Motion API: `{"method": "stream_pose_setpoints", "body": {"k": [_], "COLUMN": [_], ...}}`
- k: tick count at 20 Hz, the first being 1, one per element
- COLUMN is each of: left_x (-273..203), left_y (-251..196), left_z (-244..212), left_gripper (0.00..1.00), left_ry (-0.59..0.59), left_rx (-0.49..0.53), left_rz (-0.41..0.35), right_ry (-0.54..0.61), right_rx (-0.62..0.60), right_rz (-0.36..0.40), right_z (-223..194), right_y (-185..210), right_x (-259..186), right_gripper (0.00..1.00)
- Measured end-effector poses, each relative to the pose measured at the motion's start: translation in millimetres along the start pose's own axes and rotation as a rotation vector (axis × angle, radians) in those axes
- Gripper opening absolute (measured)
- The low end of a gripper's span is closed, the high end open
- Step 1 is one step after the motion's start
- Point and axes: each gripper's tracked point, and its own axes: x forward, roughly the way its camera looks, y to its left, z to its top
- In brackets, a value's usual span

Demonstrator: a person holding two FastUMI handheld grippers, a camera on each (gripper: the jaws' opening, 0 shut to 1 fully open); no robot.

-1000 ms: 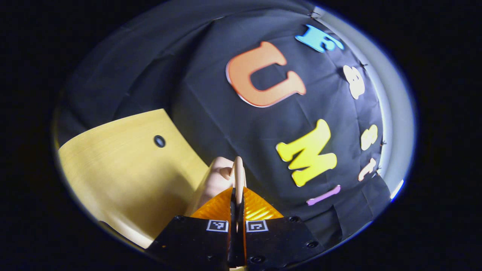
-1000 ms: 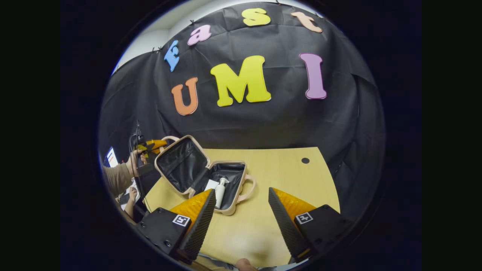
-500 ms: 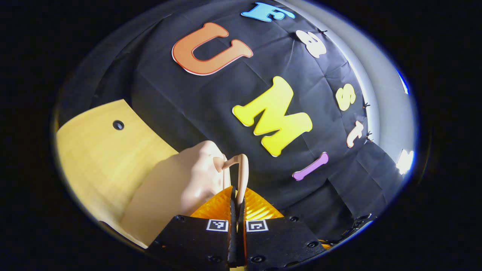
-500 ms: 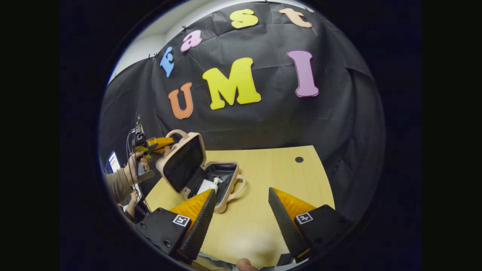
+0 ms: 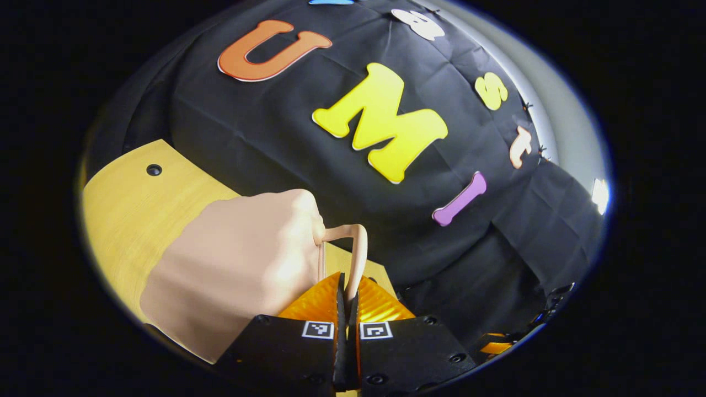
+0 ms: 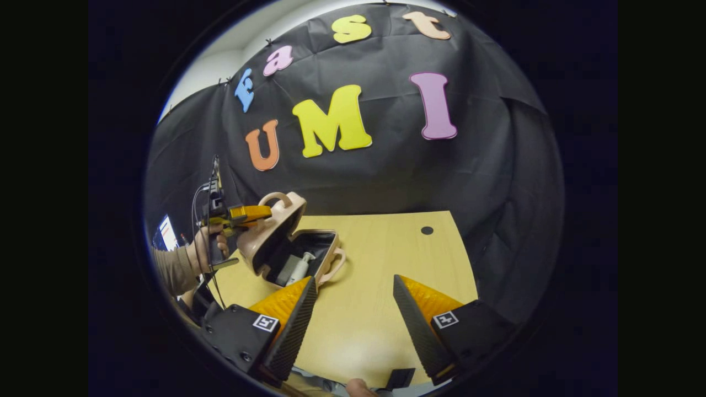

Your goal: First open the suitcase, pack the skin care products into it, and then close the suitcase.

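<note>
**Left gripper view: tool clenched on the suitcase lid handle**

Left gripper view has the left tool [image 5: 346, 298] with its fingers pressed together on the thin handle [image 5: 353, 248] of the suitcase lid [image 5: 237, 264], whose beige shell lies just left of the tool. In the right gripper view the suitcase [image 6: 287, 242] sits half-open on the wooden surface [image 6: 386, 264], a white bottle [image 6: 298, 268] inside its lower half. The right tool [image 6: 353, 309] hangs released, fingers wide apart, above the surface, near the suitcase and touching nothing.
</note>
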Motion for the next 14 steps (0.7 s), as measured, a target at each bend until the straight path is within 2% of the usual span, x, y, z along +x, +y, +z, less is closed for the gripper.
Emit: {"method": "stream_pose_setpoints", "body": {"k": [1,5,12,13,14], "left_x": [6,26,79,82,87], "left_y": [-2,-7,6,11,16], "left_z": [-9,-40,-118,-126,-134], "left_gripper": [0.04,0.04,0.04,0.04,0.04], "left_ry": [0.020,0.080,0.249,0.266,0.282], "left_rx": [0.016,0.080,0.236,0.252,0.261], "left_rz": [0.012,0.059,0.226,0.253,0.279], "right_ry": [-0.001,-0.006,0.023,0.025,0.031], "right_rx": [0.005,0.030,0.083,0.090,0.098], "right_rz": [-0.003,-0.022,-0.074,-0.080,-0.085], "right_z": [0,-3,-20,-24,-27], "right_y": [-5,-30,-87,-96,-104], "right_x": [-4,-13,-29,-32,-35], "right_gripper": [0.82,0.83,0.82,0.79,0.83]}}
